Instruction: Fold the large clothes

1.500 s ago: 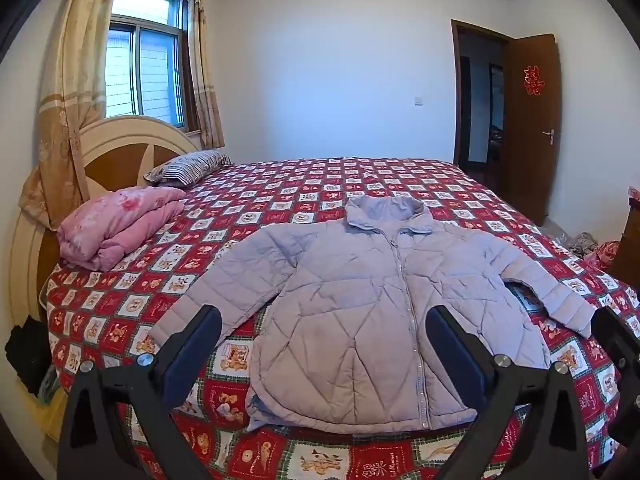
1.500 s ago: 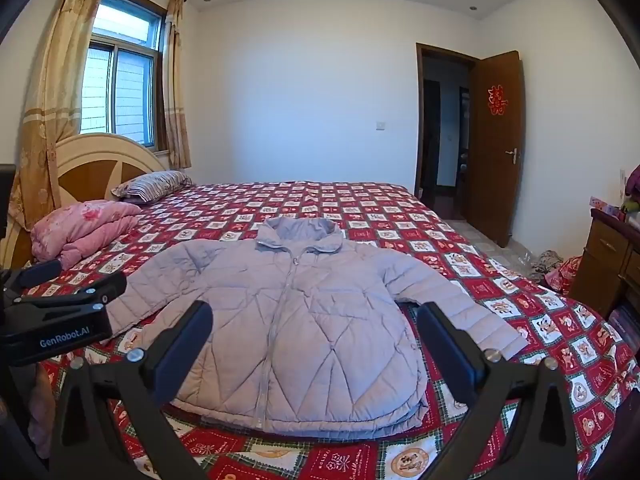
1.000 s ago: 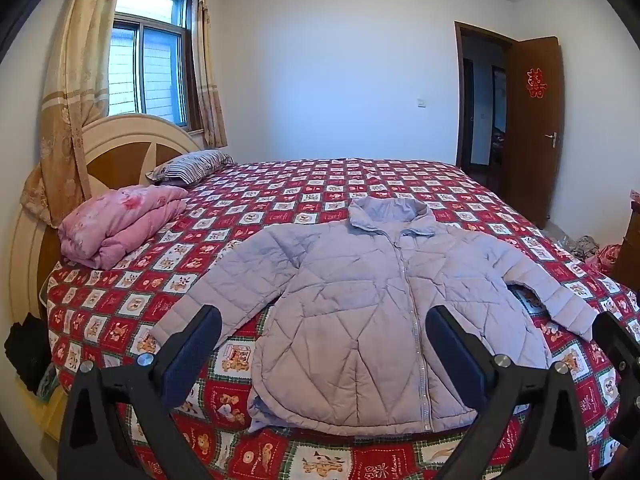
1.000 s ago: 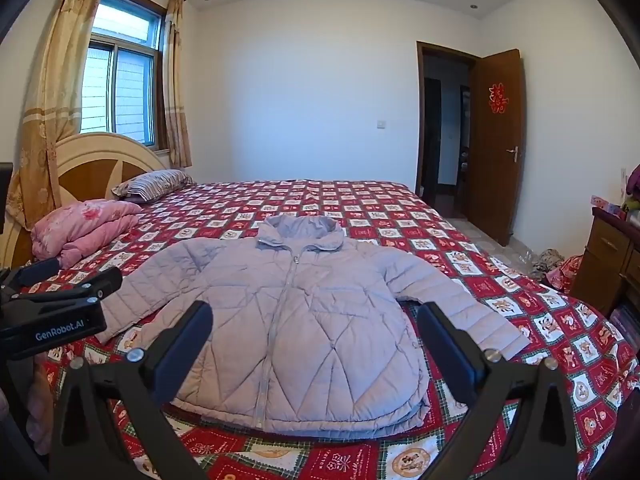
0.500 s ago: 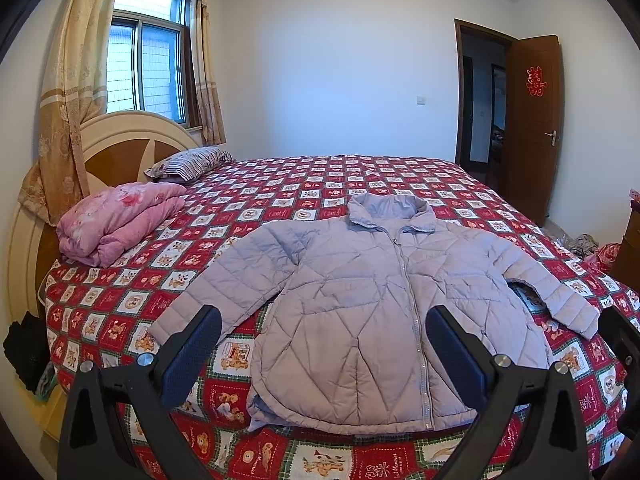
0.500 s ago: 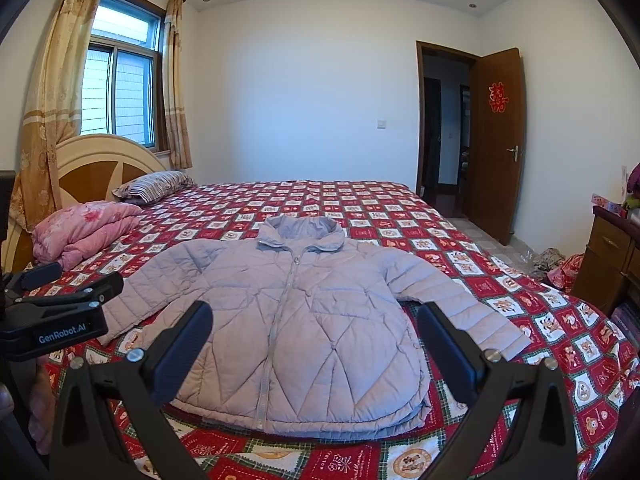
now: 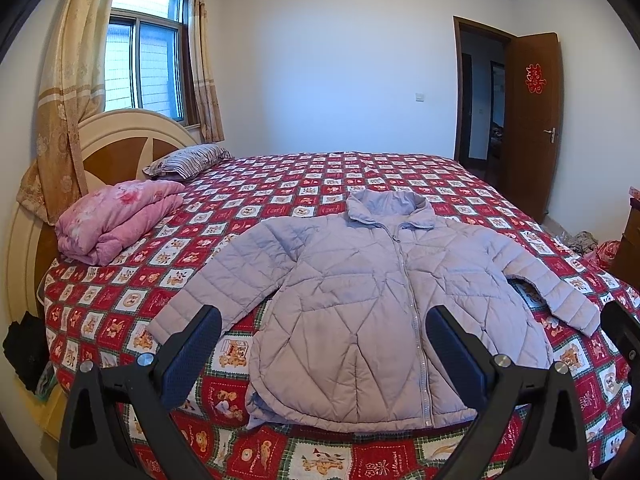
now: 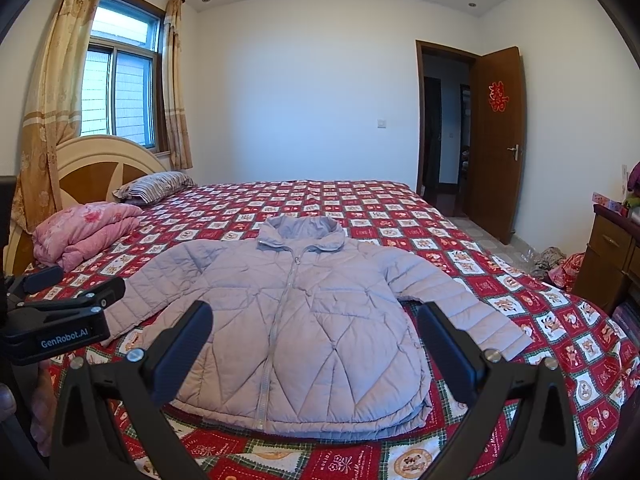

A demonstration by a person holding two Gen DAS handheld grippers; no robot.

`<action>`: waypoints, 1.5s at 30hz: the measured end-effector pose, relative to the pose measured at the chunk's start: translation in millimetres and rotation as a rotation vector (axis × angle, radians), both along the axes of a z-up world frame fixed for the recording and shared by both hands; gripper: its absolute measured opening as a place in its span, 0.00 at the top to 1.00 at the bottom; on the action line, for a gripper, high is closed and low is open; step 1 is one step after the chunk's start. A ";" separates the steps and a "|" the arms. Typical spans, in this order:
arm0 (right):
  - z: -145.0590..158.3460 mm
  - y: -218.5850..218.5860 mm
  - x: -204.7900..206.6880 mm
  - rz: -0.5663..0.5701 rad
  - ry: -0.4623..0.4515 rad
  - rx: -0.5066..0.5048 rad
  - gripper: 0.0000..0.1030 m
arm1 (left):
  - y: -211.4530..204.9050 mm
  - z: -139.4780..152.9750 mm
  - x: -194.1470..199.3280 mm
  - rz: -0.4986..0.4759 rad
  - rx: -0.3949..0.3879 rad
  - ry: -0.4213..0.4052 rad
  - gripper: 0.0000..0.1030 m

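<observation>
1. From my left tool (image 7: 323, 350) I see both fingers spread wide apart with nothing between them, hanging above the near edge of the bed (image 7: 400, 168).
2. My right tool (image 8: 314, 344) is the same: fingers wide apart, empty, held over the bed's near edge.
3. In the right wrist view the left tool shows at the far left as a black body marked "GenRobot.AI", beside the jacket's left sleeve (image 8: 160, 292) and not touching it, as far as I can tell.
4. The quilted lilac jacket (image 7: 372, 300) lies flat, front up, on the red patterned bedspread (image 7: 280, 188), zipped closed, collar (image 7: 390, 204) pointing away from me and hem nearest me.
5. Both sleeves are spread outward and angled down toward me; the right sleeve (image 8: 460, 304) reaches toward the bed's right side.
6. At the hem's left corner (image 7: 256, 412) a bit of lining or the back layer peeks out from under the front.
7. A folded pink quilt (image 7: 116, 220) sits by the headboard (image 7: 120, 136), well apart from the jacket, with a striped pillow (image 7: 188, 160) behind it.
8. A brown door (image 8: 496, 140) stands open on the right, and a wooden cabinet (image 8: 608, 248) is at the far right edge.
</observation>
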State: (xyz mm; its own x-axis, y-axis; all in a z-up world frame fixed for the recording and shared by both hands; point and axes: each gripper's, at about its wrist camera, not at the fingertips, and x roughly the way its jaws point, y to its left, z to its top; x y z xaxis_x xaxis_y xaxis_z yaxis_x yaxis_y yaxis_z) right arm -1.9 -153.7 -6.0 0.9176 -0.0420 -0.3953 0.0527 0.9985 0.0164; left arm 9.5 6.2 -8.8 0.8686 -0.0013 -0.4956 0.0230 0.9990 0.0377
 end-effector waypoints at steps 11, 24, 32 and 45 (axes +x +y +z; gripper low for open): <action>-0.8 0.8 0.8 0.005 0.003 0.002 0.00 | 0.3 -0.7 1.5 -0.001 -0.006 0.004 0.01; -1.8 -1.7 0.5 0.003 0.002 0.005 0.00 | -0.7 -1.2 1.6 -0.002 -0.009 0.000 0.01; -2.3 0.4 -0.4 0.003 0.001 0.003 0.00 | -0.1 -1.2 1.4 -0.001 -0.011 0.000 0.01; -4.7 -0.8 0.1 0.001 0.006 0.002 0.00 | 0.6 -3.8 2.1 -0.001 -0.014 0.008 0.01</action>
